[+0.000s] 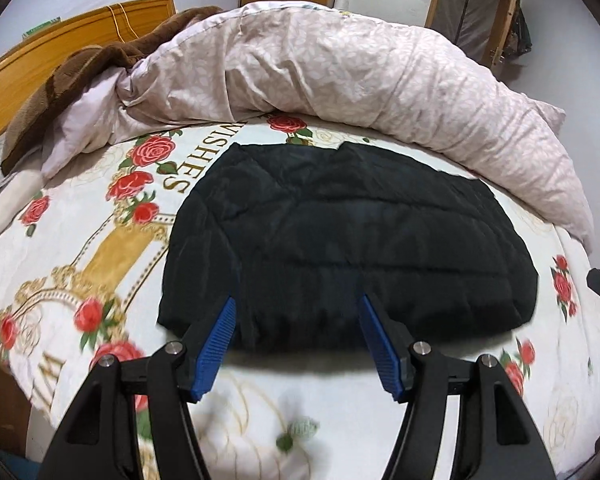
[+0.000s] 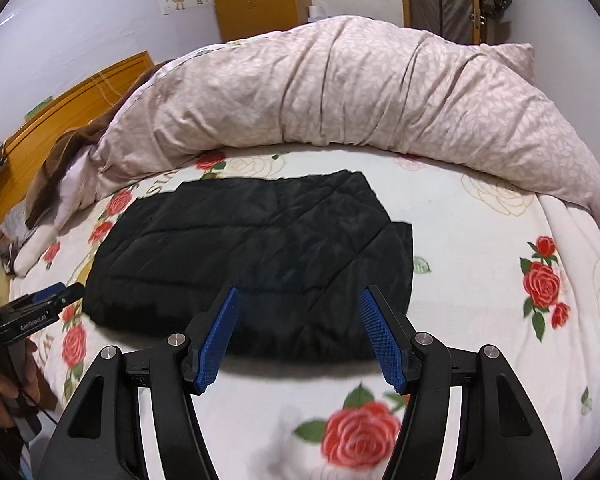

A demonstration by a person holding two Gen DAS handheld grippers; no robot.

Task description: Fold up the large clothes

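The black quilted padded jacket (image 1: pixel 340 240) lay on the rose-printed bed sheet (image 1: pixel 80 264), seemingly folded into a compact block. Left tongs (image 1: pixel 296 312) and right tongs (image 2: pixel 296 304) hovered wide open, holding nothing.

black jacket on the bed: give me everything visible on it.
The black quilted jacket lies flat and folded on the rose-print bedsheet, puffy with stitched panels, and its near hem looks gathered. A folded layer steps out at its right edge. The pink duvet lies bunched behind it. Both open grippers, left and right, hover at its near edge.

Rose-print bed (image 1: pixel 100 264): black quilted garment (image 1: pixel 340 240), pink duvet (image 1: pixel 340 76), brown blanket (image 1: pixel 80 76).
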